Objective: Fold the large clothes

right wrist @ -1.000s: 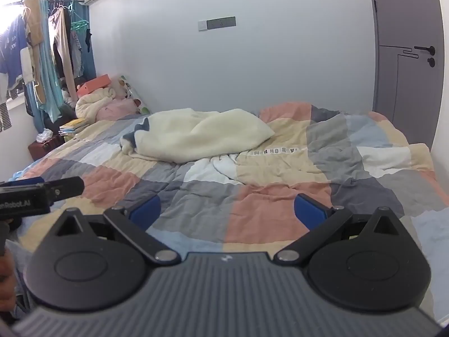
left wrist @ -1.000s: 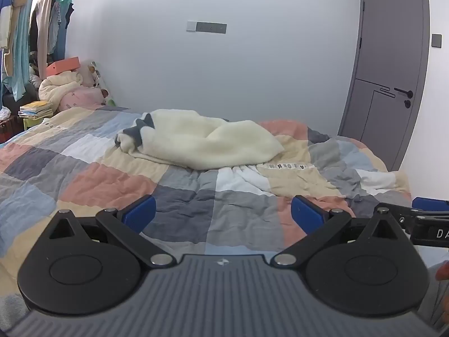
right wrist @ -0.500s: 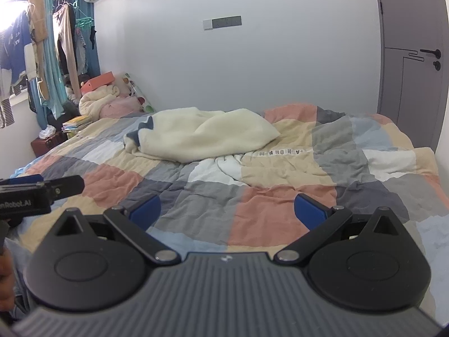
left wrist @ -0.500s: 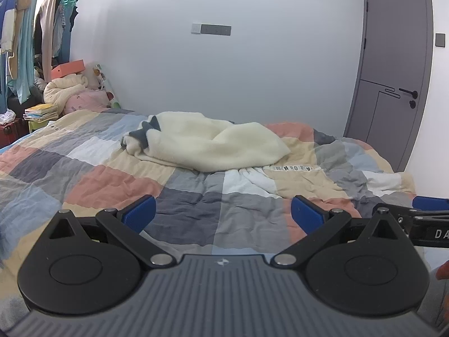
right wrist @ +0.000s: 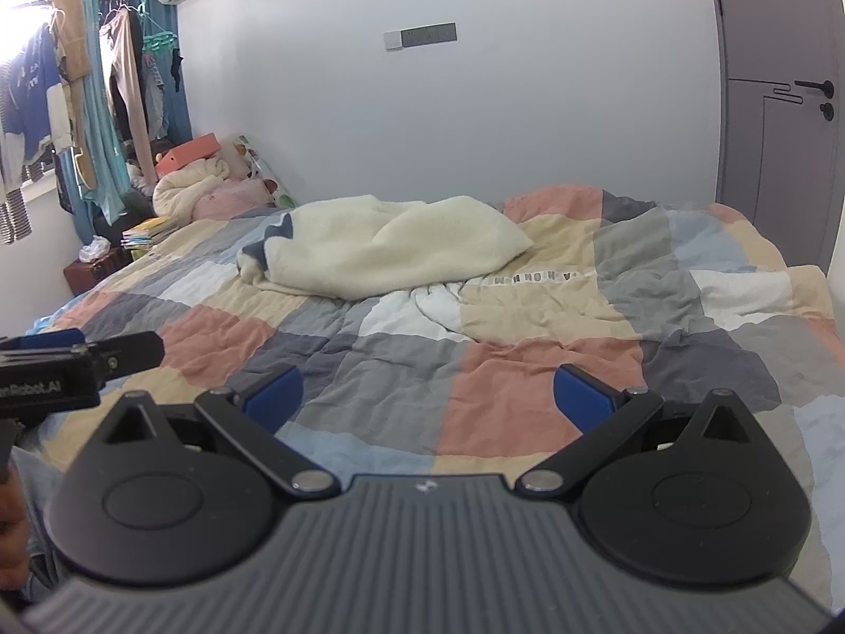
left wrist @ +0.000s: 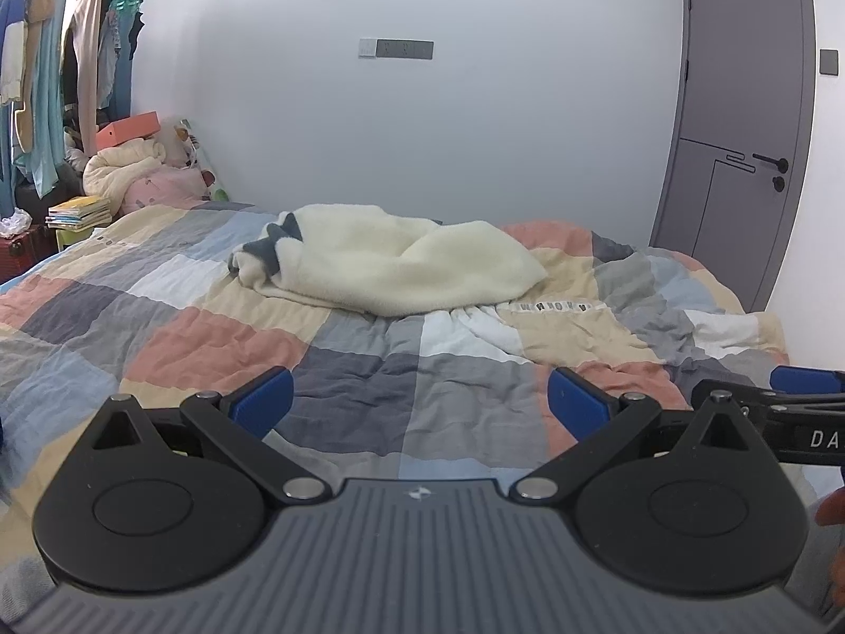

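Observation:
A cream fleece garment with a dark grey patch lies crumpled near the far side of the bed, also visible from the right wrist as the garment. My left gripper hovers open over the near part of the bed, well short of the garment, nothing between its blue pads. My right gripper is open too, at a similar distance, empty. The right gripper's tip shows at the right edge of the left wrist view; the left gripper's tip shows at the left edge of the right wrist view.
A patchwork quilt in grey, peach, cream and blue covers the bed. Hanging clothes, a stack of books and a pile of bedding crowd the far left corner. A grey door stands at the right.
Both views have shifted slightly, with the garment sitting a little further right and lower in the frame. Both grippers stay open and empty.

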Demonstrator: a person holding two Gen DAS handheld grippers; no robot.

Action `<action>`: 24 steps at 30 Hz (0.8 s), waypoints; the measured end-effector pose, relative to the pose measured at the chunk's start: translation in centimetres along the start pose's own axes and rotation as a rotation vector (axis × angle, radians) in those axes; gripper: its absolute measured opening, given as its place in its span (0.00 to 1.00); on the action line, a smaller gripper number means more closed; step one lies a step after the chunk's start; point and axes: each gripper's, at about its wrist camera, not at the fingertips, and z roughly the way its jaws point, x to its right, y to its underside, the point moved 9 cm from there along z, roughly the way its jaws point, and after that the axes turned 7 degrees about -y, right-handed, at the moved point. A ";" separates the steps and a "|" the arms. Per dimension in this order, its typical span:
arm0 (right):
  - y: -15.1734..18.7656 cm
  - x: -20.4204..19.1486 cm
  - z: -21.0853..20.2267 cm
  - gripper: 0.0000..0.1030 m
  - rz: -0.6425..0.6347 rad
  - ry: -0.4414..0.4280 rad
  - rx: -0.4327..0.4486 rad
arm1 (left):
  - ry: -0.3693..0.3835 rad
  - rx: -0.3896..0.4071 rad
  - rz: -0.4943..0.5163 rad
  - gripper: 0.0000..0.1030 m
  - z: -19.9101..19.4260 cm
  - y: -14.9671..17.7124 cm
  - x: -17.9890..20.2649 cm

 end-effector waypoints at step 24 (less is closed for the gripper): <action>0.5 -0.2 0.4 1.00 -0.005 -0.001 -0.010 | -0.005 -0.002 0.004 1.00 0.0 0.2 0.0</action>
